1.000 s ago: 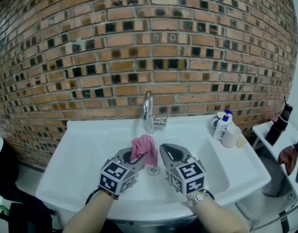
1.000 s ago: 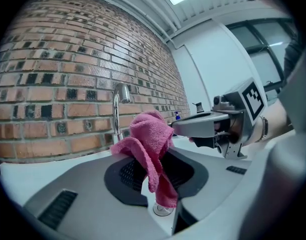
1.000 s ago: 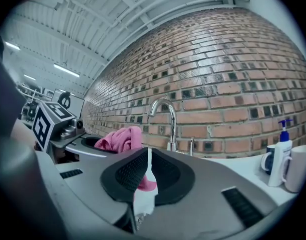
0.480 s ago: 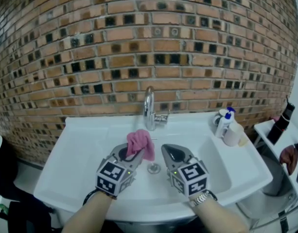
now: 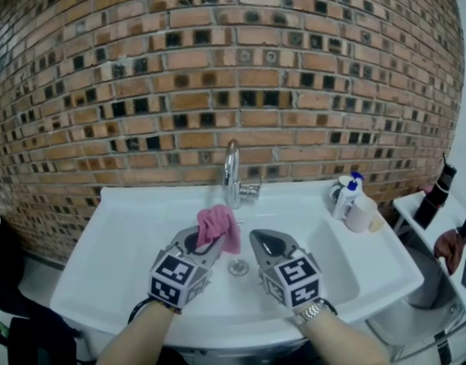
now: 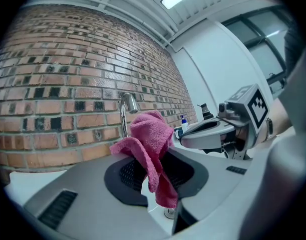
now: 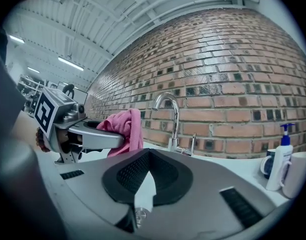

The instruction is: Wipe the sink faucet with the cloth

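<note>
Left gripper view: my left gripper (image 6: 153,160) clamps the crumpled pink terry cloth (image 6: 152,134) — my right gripper (image 7: 148,157) has just closed, empty.

You worked at a white sink (image 5: 134,226) set against the brick wall (image 5: 217,67). A chrome faucet (image 5: 231,175) stood upright at the centre of its rear ledge. At the rear right corner, a pump bottle (image 5: 347,196) and a white cup (image 5: 362,214) stood just beside each other. A drain (image 5: 238,268) sat in the bowl.
</note>
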`<state>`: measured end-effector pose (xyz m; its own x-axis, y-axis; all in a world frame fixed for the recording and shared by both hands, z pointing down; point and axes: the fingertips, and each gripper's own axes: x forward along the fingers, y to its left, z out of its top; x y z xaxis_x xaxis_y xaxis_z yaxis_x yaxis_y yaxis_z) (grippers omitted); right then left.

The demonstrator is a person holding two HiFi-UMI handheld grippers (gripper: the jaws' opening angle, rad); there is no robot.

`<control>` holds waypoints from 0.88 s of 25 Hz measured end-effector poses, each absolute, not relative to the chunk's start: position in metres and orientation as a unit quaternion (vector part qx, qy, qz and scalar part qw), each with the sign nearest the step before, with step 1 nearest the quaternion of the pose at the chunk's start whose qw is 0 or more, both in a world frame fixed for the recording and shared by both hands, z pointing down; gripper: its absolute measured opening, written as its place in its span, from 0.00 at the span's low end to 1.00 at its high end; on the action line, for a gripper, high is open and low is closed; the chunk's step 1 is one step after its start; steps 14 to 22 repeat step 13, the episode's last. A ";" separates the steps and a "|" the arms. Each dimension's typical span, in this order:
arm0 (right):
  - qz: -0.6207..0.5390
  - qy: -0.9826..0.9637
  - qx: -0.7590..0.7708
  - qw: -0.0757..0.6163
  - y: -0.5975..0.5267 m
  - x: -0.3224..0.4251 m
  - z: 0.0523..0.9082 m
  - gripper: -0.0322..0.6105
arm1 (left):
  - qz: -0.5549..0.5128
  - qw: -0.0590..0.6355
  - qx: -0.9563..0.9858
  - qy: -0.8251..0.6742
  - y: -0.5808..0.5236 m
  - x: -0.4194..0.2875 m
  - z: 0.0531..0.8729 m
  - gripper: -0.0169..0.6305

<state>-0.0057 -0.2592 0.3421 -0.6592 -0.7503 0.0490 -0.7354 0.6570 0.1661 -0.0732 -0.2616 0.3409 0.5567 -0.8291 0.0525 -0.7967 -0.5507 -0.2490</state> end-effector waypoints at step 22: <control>-0.079 -0.905 0.413 0.058 -0.260 -0.005 0.345 0.07 | -0.087 0.098 -0.875 0.466 -0.264 -0.076 0.348 0.17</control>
